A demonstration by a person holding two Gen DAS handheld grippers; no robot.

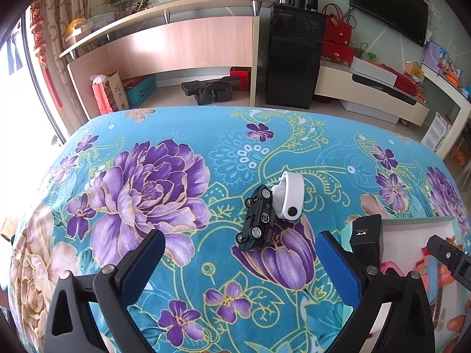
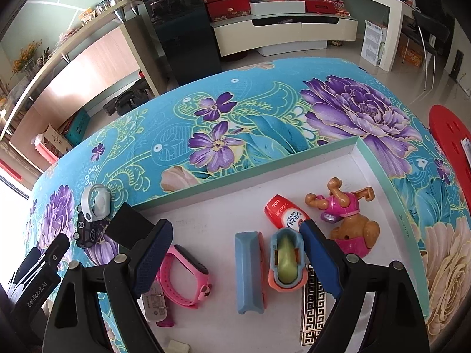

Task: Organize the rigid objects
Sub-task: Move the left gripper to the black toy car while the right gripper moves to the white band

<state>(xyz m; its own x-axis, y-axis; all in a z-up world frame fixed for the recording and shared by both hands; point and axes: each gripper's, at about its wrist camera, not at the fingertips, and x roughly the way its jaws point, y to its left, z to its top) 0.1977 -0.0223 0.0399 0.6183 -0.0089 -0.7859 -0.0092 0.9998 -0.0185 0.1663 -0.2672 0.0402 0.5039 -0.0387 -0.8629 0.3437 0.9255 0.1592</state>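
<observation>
Both grippers hang over the counter (image 1: 206,135) with its flowered blue cloth, and neither holds anything. The left gripper (image 1: 240,260) stands wide, its blue pads well apart over bare cloth. Just ahead of it a black toy car (image 1: 257,220) lies tipped on its side, wheels showing, touching a white watch (image 1: 290,197) that leans against its far end. The right wrist view shows the same pair out to the left, beside the box.

The right gripper (image 2: 232,254) is spread wide too, poised over the shallow white box (image 2: 338,150). Between its pads lie a blue block (image 2: 250,273) and a small blue and orange toy (image 2: 287,260) with a pale green middle; the right pad sits just beside that toy, though I cannot tell if it touches. A pink watch (image 2: 184,276) lies by the left pad. Farther in, a red tube (image 2: 282,213) rests near a brown and pink toy dog (image 2: 347,220). A black and gold patterned case (image 2: 313,303) lies under the right finger. A black charger (image 2: 128,226) sits at the box's near left corner.
</observation>
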